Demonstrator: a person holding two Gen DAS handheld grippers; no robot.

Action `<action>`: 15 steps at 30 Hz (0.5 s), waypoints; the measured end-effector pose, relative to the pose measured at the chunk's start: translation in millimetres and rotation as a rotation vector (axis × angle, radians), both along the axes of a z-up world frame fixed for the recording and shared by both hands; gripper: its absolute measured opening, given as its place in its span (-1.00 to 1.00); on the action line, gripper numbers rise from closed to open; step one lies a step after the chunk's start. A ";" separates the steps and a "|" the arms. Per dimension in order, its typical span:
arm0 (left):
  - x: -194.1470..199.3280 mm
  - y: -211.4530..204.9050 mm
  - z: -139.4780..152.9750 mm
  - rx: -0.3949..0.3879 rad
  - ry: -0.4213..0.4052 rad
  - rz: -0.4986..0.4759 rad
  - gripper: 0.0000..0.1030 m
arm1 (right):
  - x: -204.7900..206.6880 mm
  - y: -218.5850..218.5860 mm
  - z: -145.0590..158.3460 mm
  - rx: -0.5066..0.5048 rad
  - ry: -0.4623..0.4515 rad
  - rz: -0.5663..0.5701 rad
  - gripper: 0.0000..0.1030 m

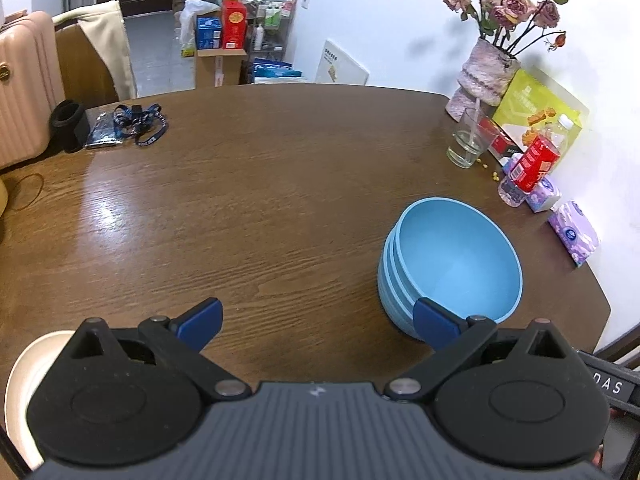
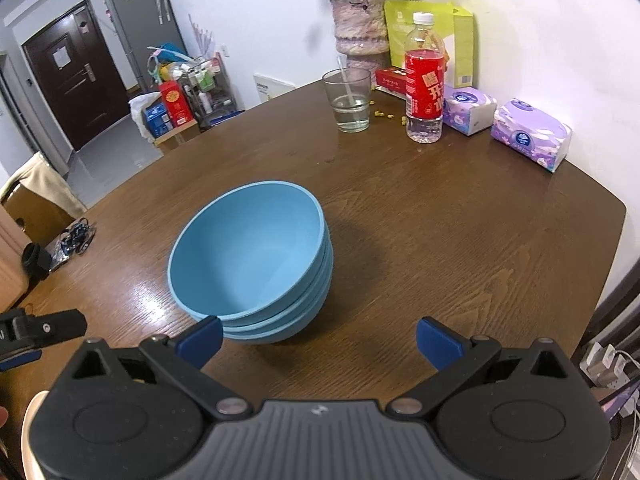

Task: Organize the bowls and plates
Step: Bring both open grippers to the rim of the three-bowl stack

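A stack of three light blue bowls (image 1: 452, 264) stands nested on the brown wooden table (image 1: 240, 208); the right wrist view shows the same bowls (image 2: 252, 260) just ahead and left of centre. My left gripper (image 1: 318, 322) hangs open over bare wood, its right fingertip close to the stack's near side. My right gripper (image 2: 318, 338) is open too, with its left fingertip in front of the stack's base and nothing between the fingers. A cream plate (image 1: 24, 384) peeks out under my left gripper at the lower left, mostly hidden.
Against the wall stand a vase of dried roses (image 2: 360, 28), a glass of water (image 2: 350, 100), a red-labelled bottle (image 2: 425, 84), two purple tissue packs (image 2: 528, 134) and a green box (image 2: 432, 36). A lanyard and black items (image 1: 116, 124) lie far left. The table edge runs along the right.
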State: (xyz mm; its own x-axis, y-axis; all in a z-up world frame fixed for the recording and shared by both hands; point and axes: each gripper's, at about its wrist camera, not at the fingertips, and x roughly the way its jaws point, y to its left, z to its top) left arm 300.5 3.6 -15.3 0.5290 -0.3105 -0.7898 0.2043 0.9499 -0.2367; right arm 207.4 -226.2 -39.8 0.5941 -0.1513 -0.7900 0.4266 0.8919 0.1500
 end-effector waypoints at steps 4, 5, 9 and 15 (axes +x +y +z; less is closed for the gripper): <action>4.5 -1.4 -0.3 -0.018 0.005 -0.002 1.00 | -1.8 2.3 0.7 -0.005 0.003 -0.002 1.00; 5.5 -3.4 -0.5 -0.019 0.005 0.001 1.00 | -1.4 1.3 1.1 -0.006 0.001 0.000 1.00; 9.0 -10.2 0.4 -0.024 0.016 0.010 1.00 | 1.6 -7.9 3.3 0.009 -0.014 -0.001 1.00; 14.7 -23.1 1.9 -0.027 -0.006 0.036 1.00 | 13.3 -23.5 3.5 0.040 -0.017 -0.014 1.00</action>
State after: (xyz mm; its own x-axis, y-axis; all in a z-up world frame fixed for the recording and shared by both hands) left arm 315.3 -19.5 -13.4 0.5445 -0.3125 -0.7783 0.1715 0.9499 -0.2614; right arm 220.7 -249.8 -36.3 0.6057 -0.1285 -0.7853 0.4362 0.8790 0.1925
